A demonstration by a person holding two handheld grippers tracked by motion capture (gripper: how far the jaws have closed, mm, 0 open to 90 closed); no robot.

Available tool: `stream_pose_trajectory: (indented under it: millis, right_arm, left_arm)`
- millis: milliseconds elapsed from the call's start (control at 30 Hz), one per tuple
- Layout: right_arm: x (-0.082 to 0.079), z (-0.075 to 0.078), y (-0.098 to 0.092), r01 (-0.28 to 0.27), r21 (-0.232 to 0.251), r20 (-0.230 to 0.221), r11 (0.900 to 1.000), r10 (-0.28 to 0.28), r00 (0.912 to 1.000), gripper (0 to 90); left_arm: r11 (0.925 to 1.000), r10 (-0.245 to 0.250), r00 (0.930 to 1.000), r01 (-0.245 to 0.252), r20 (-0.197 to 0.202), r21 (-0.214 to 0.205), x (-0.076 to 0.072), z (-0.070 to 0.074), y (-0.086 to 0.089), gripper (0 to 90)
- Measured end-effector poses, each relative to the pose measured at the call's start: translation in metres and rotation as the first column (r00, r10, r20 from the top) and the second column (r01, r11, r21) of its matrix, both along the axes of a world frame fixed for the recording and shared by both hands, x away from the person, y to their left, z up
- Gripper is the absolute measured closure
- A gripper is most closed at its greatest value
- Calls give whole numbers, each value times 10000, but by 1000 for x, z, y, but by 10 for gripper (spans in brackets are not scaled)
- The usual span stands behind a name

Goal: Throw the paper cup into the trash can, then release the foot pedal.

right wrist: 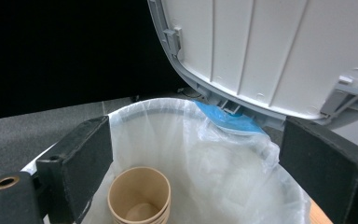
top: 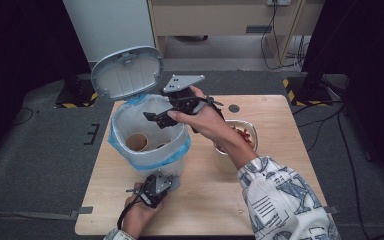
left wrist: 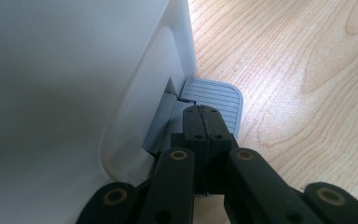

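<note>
A white pedal bin (top: 152, 152) with a blue-edged clear liner (right wrist: 223, 140) stands on the wooden table, its lid (top: 127, 72) tilted up. Stacked brown paper cups (top: 137, 142) lie inside it, and the same cups (right wrist: 140, 196) show between my right jaws. My right gripper (top: 156, 119) hovers over the bin's mouth, open, with nothing held; its jaws in its own view (right wrist: 196, 163) stand wide apart over the liner. My left gripper (top: 167, 180) is shut at the bin's foot. Its closed tips (left wrist: 204, 112) rest on the grey ribbed pedal (left wrist: 219, 93).
A clear bowl (top: 247, 131) with red pieces sits on the table right of the bin, partly behind my right hand. The bin's white wall (left wrist: 74, 84) is close on the left of my left gripper. Bare wooden tabletop (top: 215, 200) lies in front.
</note>
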State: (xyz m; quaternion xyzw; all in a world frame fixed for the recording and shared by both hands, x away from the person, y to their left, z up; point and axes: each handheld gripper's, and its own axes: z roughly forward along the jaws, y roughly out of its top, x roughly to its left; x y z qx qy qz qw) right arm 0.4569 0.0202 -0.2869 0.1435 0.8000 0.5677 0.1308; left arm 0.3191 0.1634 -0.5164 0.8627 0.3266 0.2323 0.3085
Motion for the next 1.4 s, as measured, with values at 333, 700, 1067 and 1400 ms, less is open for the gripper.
stream_pose_trajectory:
  millis: [333,700,1067,1400]
  right_arm:
    - [1,-1,-5,250,2,-164,9997,-250,9996,93]
    - [3,-4,-17,500,104,-360,9987,-496,9981,94]
    - [6,-2,-37,819,270,-388,9963,-808,9960,93]
    - [9,0,-68,1404,381,-375,9894,-1390,9896,89]
  left_arm:
    - [10000,-4,10000,4,-13,5,0,0,0,898]
    - [10000,-1,10000,1,-7,5,0,0,0,898]
    - [10000,2,10000,-2,-15,2,0,0,0,898]
    - [10000,-1,10000,1,-14,21,0,0,0,897]
